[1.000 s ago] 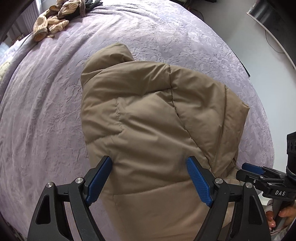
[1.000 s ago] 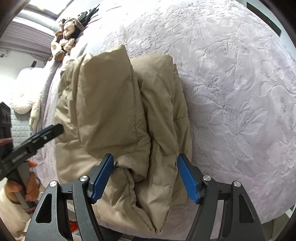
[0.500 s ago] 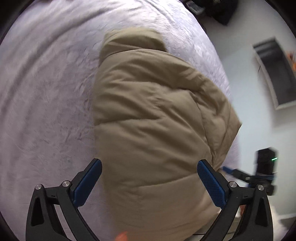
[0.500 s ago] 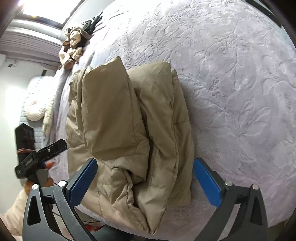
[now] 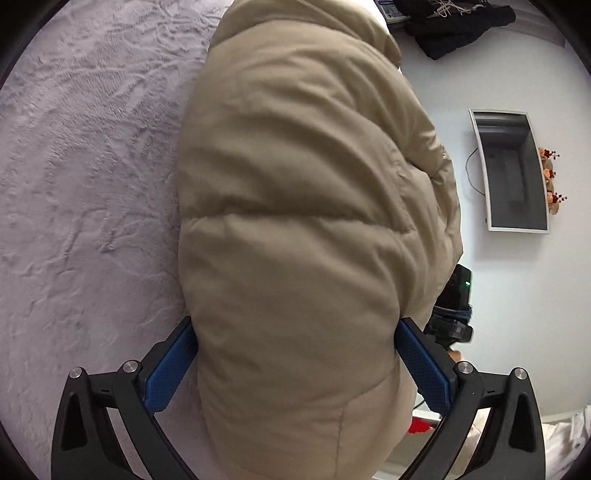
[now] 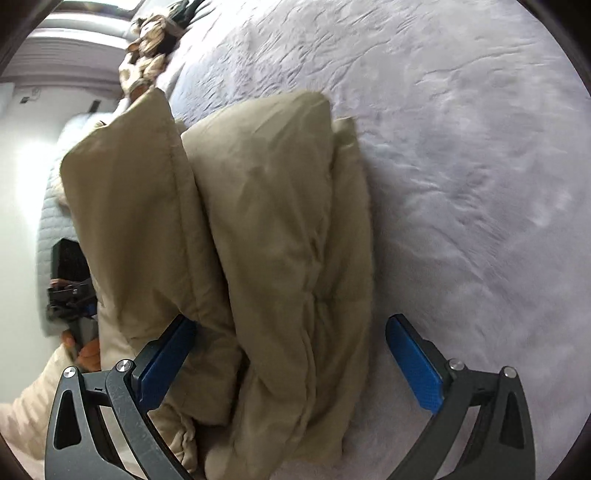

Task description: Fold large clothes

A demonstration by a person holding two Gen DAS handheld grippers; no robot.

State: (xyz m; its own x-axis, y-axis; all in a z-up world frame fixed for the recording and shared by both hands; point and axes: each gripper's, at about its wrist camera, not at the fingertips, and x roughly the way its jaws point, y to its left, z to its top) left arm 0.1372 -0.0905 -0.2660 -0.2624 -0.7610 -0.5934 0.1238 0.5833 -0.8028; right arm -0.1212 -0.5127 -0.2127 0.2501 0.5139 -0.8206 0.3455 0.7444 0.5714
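A tan puffer jacket [image 5: 306, 221] lies folded in a thick bundle at the edge of a bed with a lilac textured cover [image 5: 85, 155]. My left gripper [image 5: 295, 362] is open wide, its blue pads on either side of the bundle's near end. In the right wrist view the jacket [image 6: 266, 229] shows as stacked folded layers. My right gripper [image 6: 291, 358] is open wide around the bundle's near end; the left pad touches the fabric, the right pad stands apart over the cover [image 6: 461, 166].
A wall shelf [image 5: 513, 173] and dark clothes [image 5: 458, 22] lie beyond the bed in the left wrist view. Knitted items [image 6: 147, 48] lie at the bed's far end. The other gripper and a hand [image 6: 74, 314] show at the left.
Both grippers have opened wider and moved in close to the jacket, now straddling the bundle's ends. The left wrist view has swung toward the wall side.
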